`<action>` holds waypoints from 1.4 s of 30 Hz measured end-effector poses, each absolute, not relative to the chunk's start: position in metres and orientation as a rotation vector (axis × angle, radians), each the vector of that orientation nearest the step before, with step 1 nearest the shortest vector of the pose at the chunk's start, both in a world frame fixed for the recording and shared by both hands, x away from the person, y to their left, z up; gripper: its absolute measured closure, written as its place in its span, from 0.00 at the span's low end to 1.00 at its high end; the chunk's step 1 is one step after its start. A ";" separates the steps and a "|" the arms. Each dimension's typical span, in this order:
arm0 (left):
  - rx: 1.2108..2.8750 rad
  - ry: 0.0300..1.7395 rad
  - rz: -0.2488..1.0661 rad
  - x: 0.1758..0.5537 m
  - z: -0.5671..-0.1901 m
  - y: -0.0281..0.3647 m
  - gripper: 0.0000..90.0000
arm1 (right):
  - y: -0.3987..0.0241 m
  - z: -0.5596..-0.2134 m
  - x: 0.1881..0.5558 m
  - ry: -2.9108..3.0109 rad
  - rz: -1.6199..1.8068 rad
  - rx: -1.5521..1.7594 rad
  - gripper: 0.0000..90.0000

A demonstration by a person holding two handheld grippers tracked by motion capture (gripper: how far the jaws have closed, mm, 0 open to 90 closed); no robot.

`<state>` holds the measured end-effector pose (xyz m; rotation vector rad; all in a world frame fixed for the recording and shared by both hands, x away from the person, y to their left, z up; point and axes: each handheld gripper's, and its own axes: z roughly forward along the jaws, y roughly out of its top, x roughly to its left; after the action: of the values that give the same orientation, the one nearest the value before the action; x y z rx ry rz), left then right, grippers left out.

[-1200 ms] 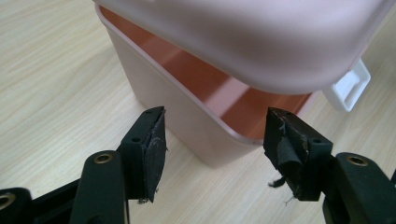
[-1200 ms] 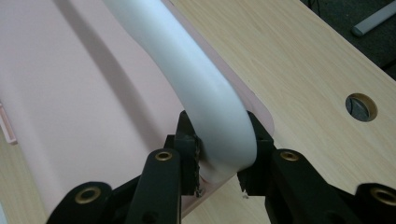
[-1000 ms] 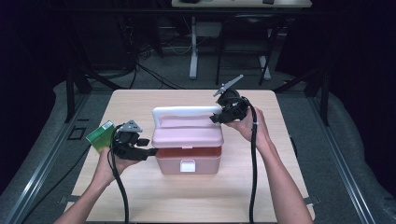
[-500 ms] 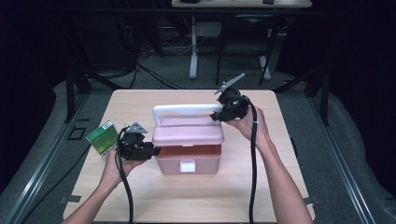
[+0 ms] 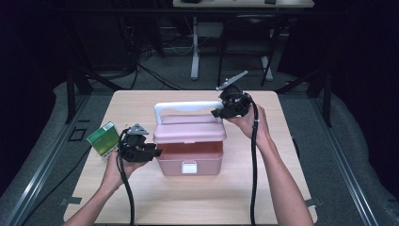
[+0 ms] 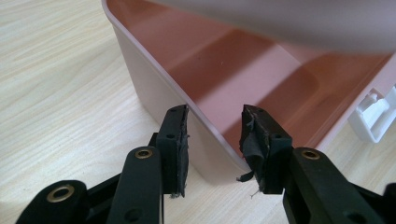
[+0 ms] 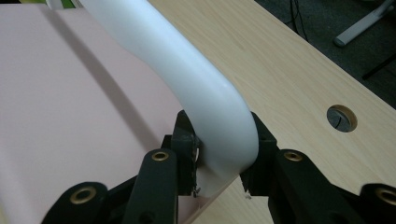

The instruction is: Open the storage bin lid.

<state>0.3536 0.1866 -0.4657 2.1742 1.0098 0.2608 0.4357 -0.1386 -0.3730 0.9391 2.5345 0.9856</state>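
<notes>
Pink box (image 5: 190,155) mid-table, lid raised; inside mostly hidden by lid. R gripper (image 7: 218,154) clamped on white handle (image 7: 187,79). L gripper (image 6: 214,135), off the green carton (image 5: 104,137) vs before, jaws just closing, astride box's left wall, not pressing.

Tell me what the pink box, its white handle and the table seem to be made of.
Box: likely moulded plastic, thin smooth walls with a soft sheen and reflections inside. Handle: probably plastic too, glossy white, rounded, seamless. Table: pale wood grain, matte; whether solid wood or laminate cannot be told.
</notes>
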 end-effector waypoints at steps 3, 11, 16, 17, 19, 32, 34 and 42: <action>2.177 1.007 0.262 0.354 -0.466 0.186 0.69 | -0.139 -0.372 0.438 2.528 1.001 0.951 0.78; 2.193 0.998 0.260 0.354 -0.465 0.187 0.69 | -0.141 -0.368 0.445 2.506 1.029 0.979 0.77; 2.194 0.996 0.260 0.355 -0.465 0.186 0.70 | -0.141 -0.366 0.450 2.494 1.035 0.995 0.76; 2.194 0.996 0.259 0.355 -0.465 0.186 0.70 | -0.142 -0.366 0.451 2.492 1.038 0.998 0.76; 2.195 0.996 0.259 0.355 -0.465 0.186 0.70 | -0.142 -0.365 0.454 2.491 1.042 0.999 0.76; 2.199 0.994 0.260 0.355 -0.464 0.186 0.70 | -0.143 -0.364 0.465 2.475 1.069 1.018 0.75; 2.199 0.994 0.258 0.355 -0.464 0.186 0.70 | -0.143 -0.364 0.467 2.475 1.074 1.023 0.75; 2.202 0.993 0.259 0.356 -0.464 0.186 0.70 | -0.142 -0.362 0.475 2.479 1.070 1.030 0.74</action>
<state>0.3555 0.1860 -0.4643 2.2018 0.9930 0.2590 0.4750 -0.1422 -0.3624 1.0297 2.4790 1.0702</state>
